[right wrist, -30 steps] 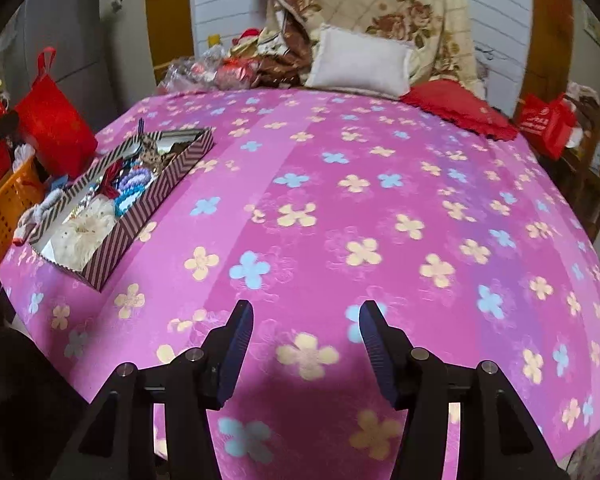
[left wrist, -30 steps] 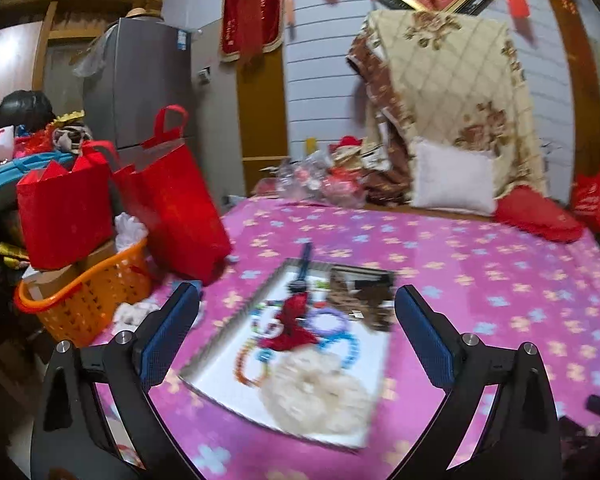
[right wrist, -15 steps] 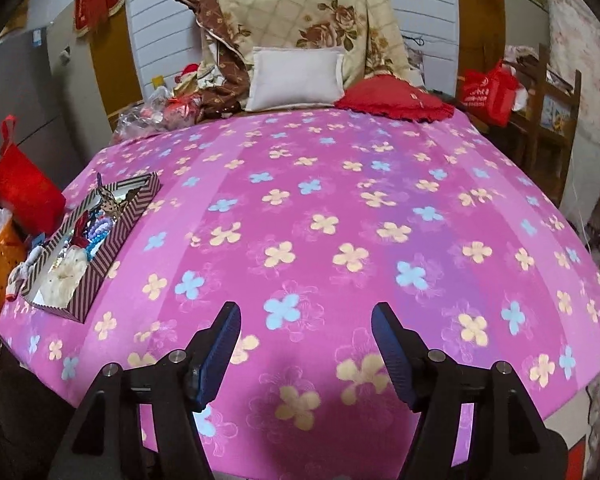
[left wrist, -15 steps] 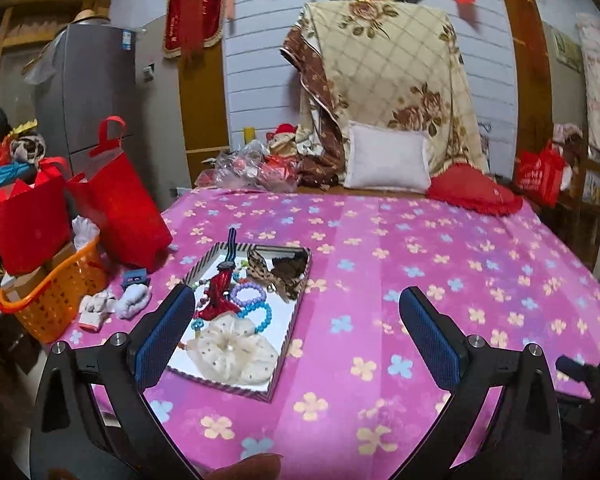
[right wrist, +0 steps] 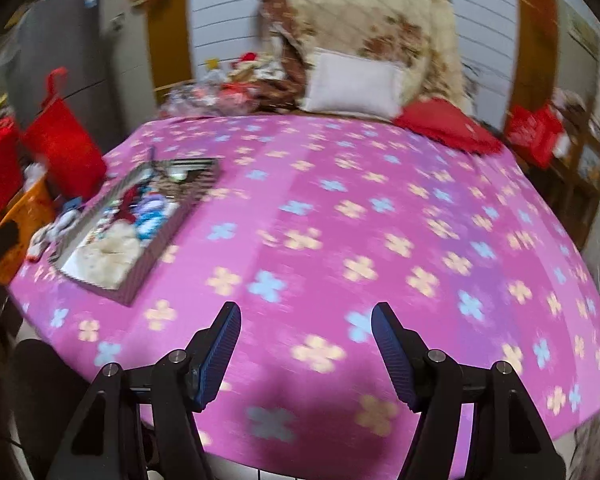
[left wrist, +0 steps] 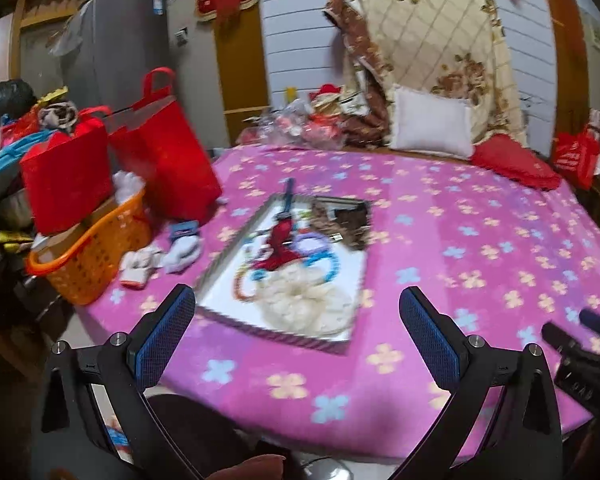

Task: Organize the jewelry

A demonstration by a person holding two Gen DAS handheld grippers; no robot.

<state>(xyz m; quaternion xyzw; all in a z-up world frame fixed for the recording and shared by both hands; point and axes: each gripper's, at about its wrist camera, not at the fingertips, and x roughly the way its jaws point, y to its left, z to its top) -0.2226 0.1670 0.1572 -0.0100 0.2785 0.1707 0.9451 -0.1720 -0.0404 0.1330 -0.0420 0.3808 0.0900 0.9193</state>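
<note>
While hovering short of the table:
Left wrist view, left gripper (left wrist: 296, 312): released, jaws wide, nothing between the pads, aimed down at the near end of the tray
Left wrist view, tray (left wrist: 216, 268): shallow, striped rim, flat on the pink flowered cloth (left wrist: 460, 240), just beside the orange basket (left wrist: 88, 256) and red bags (left wrist: 172, 160)
Left wrist view, jewelry: bead bracelets (left wrist: 324, 264), red tassel (left wrist: 280, 240) and cream scrunchie (left wrist: 304, 308) heaped together inside the tray, blurred
Right wrist view, right gripper (right wrist: 306, 334): released, empty, over bare cloth, well apart from the tray (right wrist: 156, 248)
Handling, judged: beads light, round and slippery, likely to roll or tangle; scrunchie soft, easy to pinch; tassel limp
Hold, judged: bracelet by one stretch of its loop, scrunchie by its puffed edge, tassel near its knot
</note>
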